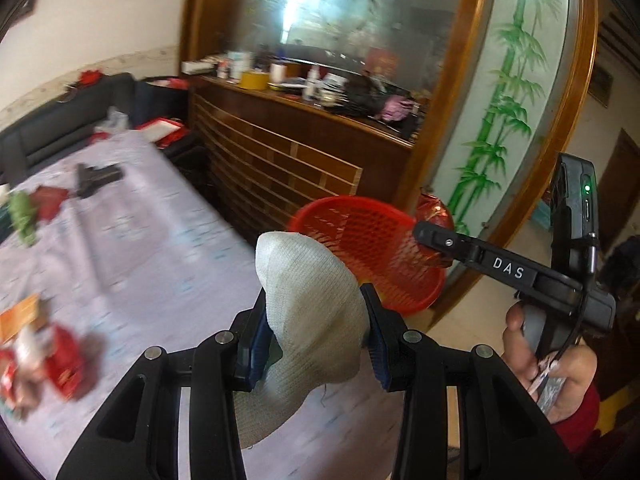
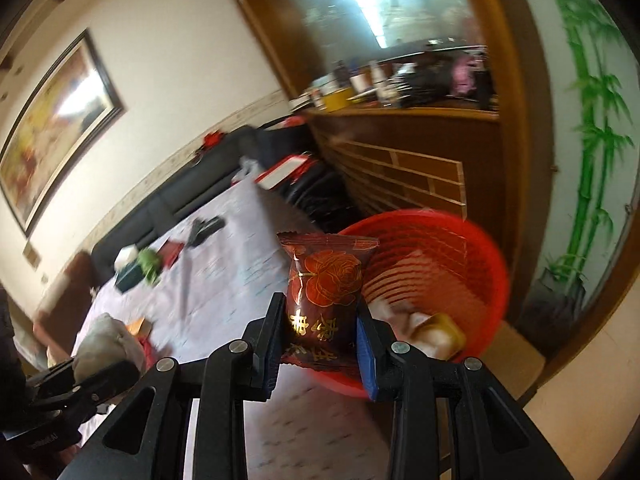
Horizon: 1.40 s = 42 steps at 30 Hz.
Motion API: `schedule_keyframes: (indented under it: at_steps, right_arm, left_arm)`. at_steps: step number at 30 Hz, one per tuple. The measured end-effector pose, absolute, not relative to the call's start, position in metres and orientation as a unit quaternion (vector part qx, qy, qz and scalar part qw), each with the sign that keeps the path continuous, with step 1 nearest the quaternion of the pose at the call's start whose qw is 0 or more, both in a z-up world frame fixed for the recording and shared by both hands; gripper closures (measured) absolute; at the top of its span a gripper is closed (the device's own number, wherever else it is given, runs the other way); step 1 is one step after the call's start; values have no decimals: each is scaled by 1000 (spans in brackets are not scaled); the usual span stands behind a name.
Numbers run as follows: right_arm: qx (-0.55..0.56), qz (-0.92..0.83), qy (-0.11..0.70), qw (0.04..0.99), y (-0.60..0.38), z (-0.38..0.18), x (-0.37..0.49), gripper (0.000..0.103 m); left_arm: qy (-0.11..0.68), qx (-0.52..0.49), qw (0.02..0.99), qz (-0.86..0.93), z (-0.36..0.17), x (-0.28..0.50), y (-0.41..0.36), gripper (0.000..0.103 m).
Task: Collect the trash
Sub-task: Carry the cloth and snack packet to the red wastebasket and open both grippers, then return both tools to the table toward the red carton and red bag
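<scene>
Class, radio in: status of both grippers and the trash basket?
Left gripper shut on white sock. Right gripper shut on red snack packet. Red basket just ahead, path unobstructed.

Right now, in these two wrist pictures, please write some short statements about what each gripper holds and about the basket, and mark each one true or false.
1. The left gripper is shut on a whitish knit cloth. True.
2. The right gripper is empty. False: it clamps a dark red snack packet with a rose print.
3. The red basket is solid metal. False: it is red plastic mesh.
4. The basket already holds some items. True.
5. The table has a lilac cover. True.
</scene>
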State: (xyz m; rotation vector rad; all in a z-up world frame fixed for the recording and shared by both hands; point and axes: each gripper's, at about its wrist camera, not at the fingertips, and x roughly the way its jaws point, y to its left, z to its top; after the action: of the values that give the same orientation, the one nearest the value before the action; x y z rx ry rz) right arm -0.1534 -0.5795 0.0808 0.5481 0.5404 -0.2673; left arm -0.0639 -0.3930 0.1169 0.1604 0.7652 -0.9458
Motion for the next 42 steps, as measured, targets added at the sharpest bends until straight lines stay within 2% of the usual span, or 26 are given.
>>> schedule_keyframes:
  at_steps: [5,7,8,9,11,12,21,30,38,42]
  right_arm:
    - [296,-145,258,908,-621,79,-151,67]
    - [297,-150,261,906,-631,76,-145,67]
    - [294,-159,269,903,-637,73,-141,66]
    - [294,-162,273,901,-643,71,-138,61]
    - [304,-165,272,898,-651,67,-135,49]
    - [307,-167,272,897,-653,65,-137,48]
    - [291,-124,269,910,-611,70,-140,48]
    - [239,-35,325,914,-509,60,-95,48]
    - [192,42,373,907,-417,53,-51,48]
    - [177,70,394,899,-375,49,-22,43]
  left_arm:
    - [368,69,801,-467,113,-53,-453,62]
    - [367,67,801,-468,111,-48,-467,52]
    - [366,67,806,-461,110,-45,-470,38]
    - [366,62,809,-456,110,-43,-470,34]
    - [371,47,806,-459,109,-39,-462,34]
    - [374,45,804,-460,108,-38,-457,34]
    - [372,56,831,-409,97,-44,-382,30]
    - [387,44,852,-350,75,-51,-275,30]
    - [398,-21,879,-261,71,-36,-156,30]
    - [393,-48,896,-201,72,-27,-98,30]
